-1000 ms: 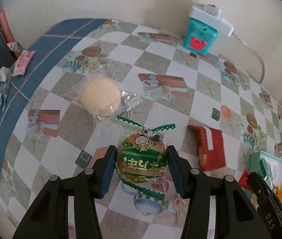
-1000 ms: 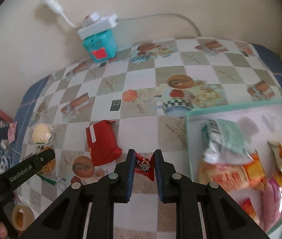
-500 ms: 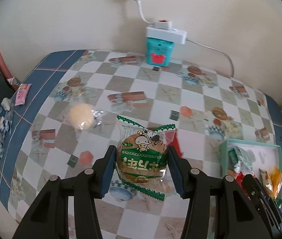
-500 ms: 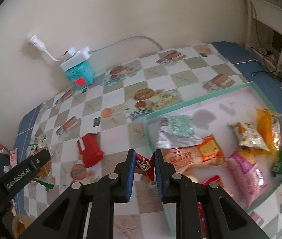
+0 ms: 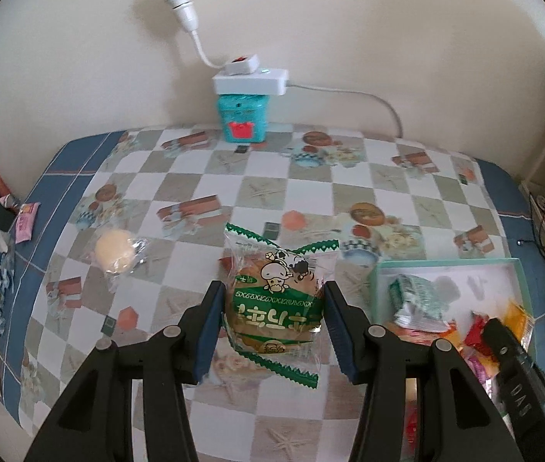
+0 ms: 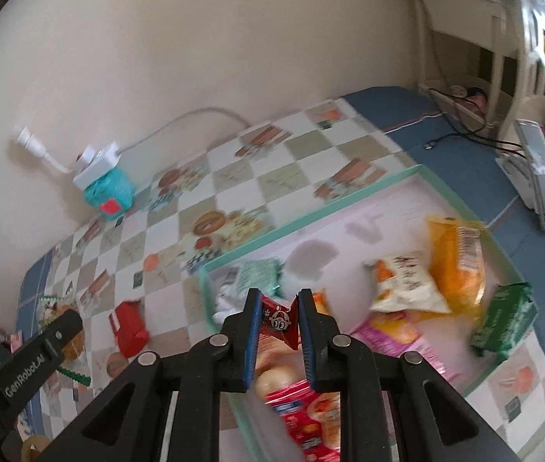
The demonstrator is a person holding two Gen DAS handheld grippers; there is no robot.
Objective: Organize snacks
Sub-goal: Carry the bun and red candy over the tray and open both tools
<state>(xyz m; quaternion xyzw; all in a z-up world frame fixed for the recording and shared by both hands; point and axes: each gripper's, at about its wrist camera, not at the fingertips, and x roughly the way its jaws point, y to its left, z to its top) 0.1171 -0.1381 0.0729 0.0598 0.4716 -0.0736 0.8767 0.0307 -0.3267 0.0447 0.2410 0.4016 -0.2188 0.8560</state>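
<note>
Motion blur smears tray (image 6: 353, 197) snacks beyond right claw (image 6: 279, 317), clamped on red packet (image 6: 278, 321); left claw (image 5: 272, 321) grips green-wrapped pastry (image 5: 274, 304), covering its sides.

Looks like a home: patterned tablecloth (image 5: 257, 192), power strip (image 5: 250, 80) at 12 o'clock, cables (image 6: 461, 131) seen at 2.

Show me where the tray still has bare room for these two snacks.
In the tray, the far strip along the back rim, beyond the orange bag, is bare. The near half is crowded around the green packet.
</note>
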